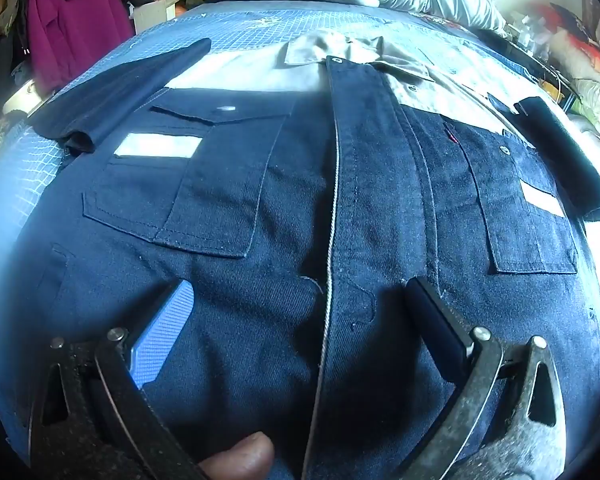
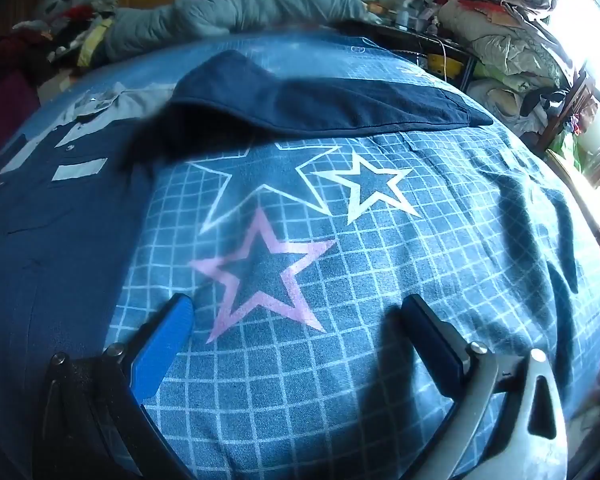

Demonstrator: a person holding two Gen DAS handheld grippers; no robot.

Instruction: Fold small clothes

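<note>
A dark navy work shirt (image 1: pixel 284 208) with a grey collar and shoulders, two chest pockets and white reflective strips lies flat, front up, on a bed. My left gripper (image 1: pixel 296 300) is open and empty, hovering just above the shirt's lower front, its jaws either side of the button placket. In the right wrist view the shirt's body (image 2: pixel 52 216) is at the left and one navy sleeve (image 2: pixel 320 104) stretches out to the right across the bedspread. My right gripper (image 2: pixel 296 312) is open and empty above the bare bedspread, to the right of the shirt and below the sleeve.
The bedspread (image 2: pixel 380 280) is blue with a white grid and star prints. A rumpled grey duvet (image 2: pixel 236 4) lies at the head of the bed. Piles of clothes and bedding (image 2: pixel 512 44) stand at the right; a magenta garment (image 1: pixel 76 32) hangs at the left.
</note>
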